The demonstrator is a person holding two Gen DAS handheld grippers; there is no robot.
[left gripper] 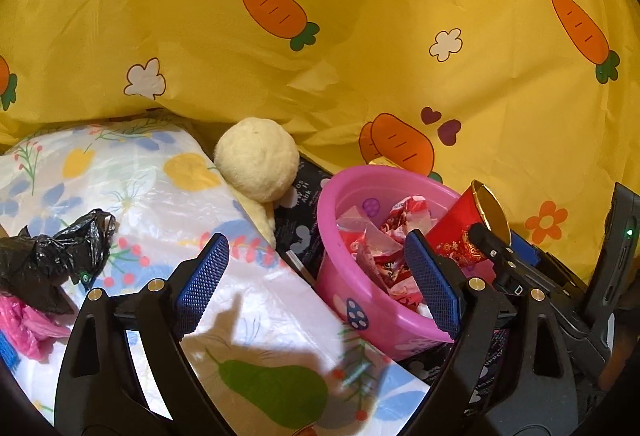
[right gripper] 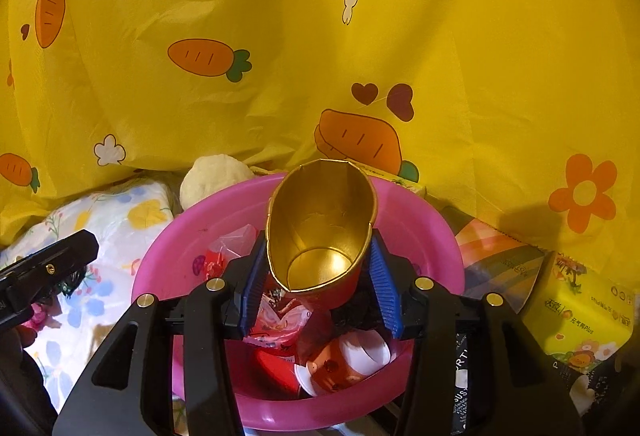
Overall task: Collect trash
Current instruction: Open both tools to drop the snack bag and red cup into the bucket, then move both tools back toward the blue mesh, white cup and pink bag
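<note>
Right claw (right gripper: pixel 320 284) clamped on squashed red paper cup (right gripper: pixel 320 228), gold inside, held over pink basin (right gripper: pixel 432 236) holding wrappers (right gripper: pixel 276 320). Left claw (left gripper: pixel 316 284) apart, nothing between fingers, above flowered sheet (left gripper: pixel 160 188); black bag (left gripper: pixel 52 256) near its left.

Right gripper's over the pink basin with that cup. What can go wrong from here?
1. The right gripper squeezes the red cup out of round; it may crumple or slip sideways.
2. The pink basin already holds wrappers; the cup could bounce or roll out.
3. The open left gripper sits close beside the basin and could nudge it.
</note>
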